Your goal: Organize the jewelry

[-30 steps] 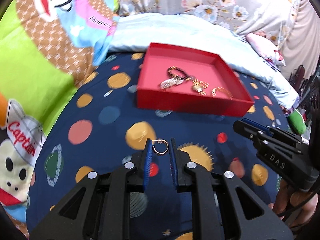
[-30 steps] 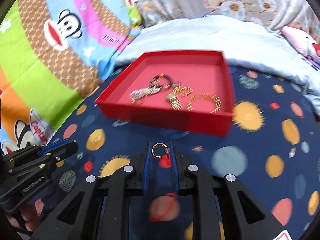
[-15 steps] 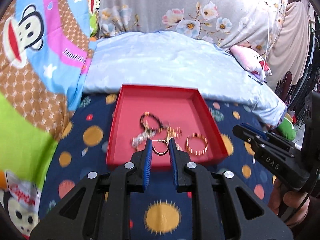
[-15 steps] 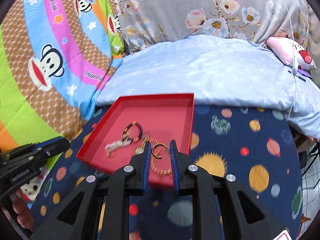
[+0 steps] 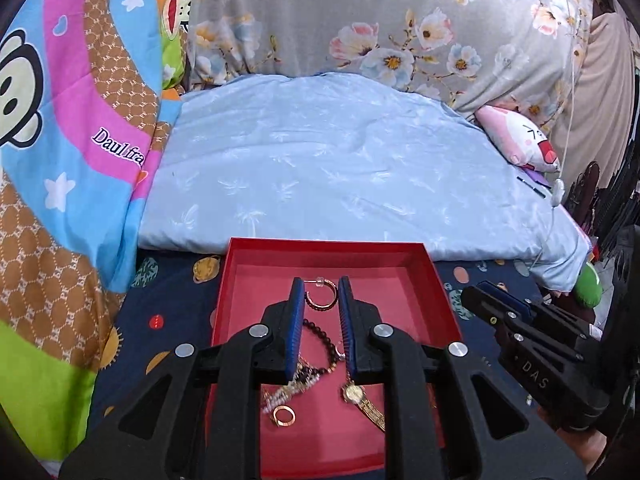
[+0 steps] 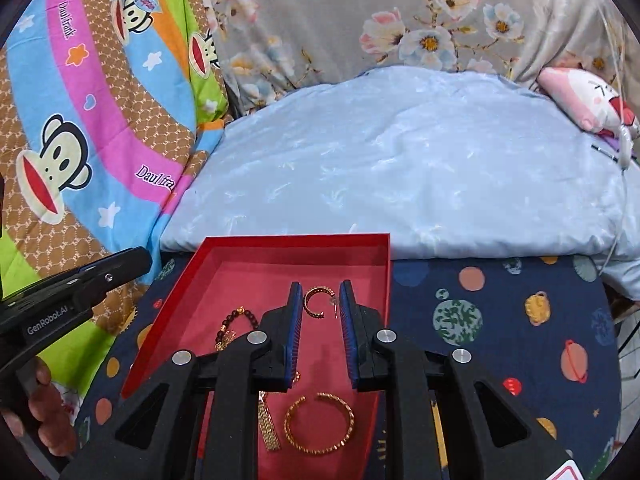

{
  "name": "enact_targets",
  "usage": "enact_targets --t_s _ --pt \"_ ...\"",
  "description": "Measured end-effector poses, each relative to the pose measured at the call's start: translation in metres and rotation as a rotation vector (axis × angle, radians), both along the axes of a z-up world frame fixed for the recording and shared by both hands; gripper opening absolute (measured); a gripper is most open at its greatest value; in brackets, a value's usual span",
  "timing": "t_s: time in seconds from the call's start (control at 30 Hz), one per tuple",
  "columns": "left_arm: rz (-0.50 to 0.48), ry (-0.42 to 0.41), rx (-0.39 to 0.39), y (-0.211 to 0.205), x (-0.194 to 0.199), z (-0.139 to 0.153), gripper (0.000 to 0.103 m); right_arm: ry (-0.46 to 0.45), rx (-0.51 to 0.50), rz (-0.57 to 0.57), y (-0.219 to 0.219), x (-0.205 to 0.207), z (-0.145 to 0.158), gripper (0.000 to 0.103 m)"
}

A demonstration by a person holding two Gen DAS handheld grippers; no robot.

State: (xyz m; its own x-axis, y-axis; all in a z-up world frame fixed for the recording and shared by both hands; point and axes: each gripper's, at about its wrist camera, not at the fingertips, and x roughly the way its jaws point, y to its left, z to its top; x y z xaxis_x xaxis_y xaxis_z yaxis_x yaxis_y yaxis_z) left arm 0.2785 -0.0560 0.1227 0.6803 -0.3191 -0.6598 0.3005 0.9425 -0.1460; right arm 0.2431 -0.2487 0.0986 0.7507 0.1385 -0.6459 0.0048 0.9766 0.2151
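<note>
A red tray point(image 5: 236, 276) point(image 6: 200, 268) lies on the planet-print sheet. My left gripper point(image 5: 321, 298) hangs over the tray, shut on a gold hoop earring point(image 5: 322, 299) held between its blue pads. My right gripper point(image 6: 319, 302) is also over the tray, shut on a second gold hoop earring point(image 6: 316, 304). In the tray lie a dark bead bracelet point(image 5: 324, 340) point(image 6: 234, 320), a gold ring point(image 5: 285, 416), a gold watch point(image 5: 354, 394) and a gold bangle point(image 6: 319, 424). The right gripper shows at the right of the left wrist view point(image 5: 480, 296).
A pale blue pillow point(image 5: 340, 168) lies just behind the tray. A cartoon monkey quilt point(image 6: 80, 140) rises on the left. A pink plush point(image 6: 588, 100) sits at the far right. The navy planet sheet point(image 6: 500, 320) stretches right of the tray.
Both grippers have lifted from the navy sheet and moved forward over the red tray, each still holding its hoop earring.
</note>
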Motion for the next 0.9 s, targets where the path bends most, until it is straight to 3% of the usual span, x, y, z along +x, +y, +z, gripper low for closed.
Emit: enact_targets --t_s 0.53,0.6,0.63,0.9 --pt "0.054 0.103 0.053 0.001 0.056 -0.058 0.017 0.09 -0.024 0.034 0.009 0.039 -0.044 0.02" --pt "0.075 0.107 0.063 0.001 0.058 -0.062 0.035 0.071 -0.029 0.027 0.009 0.037 -0.041 0.027" --pt "0.092 0.102 0.073 0.001 0.058 -0.063 0.049 0.066 -0.031 0.024 0.009 0.037 -0.04 0.03" --pt "0.11 0.084 0.076 0.003 0.055 -0.062 0.05 0.055 -0.002 0.012 0.005 0.033 -0.04 0.031"
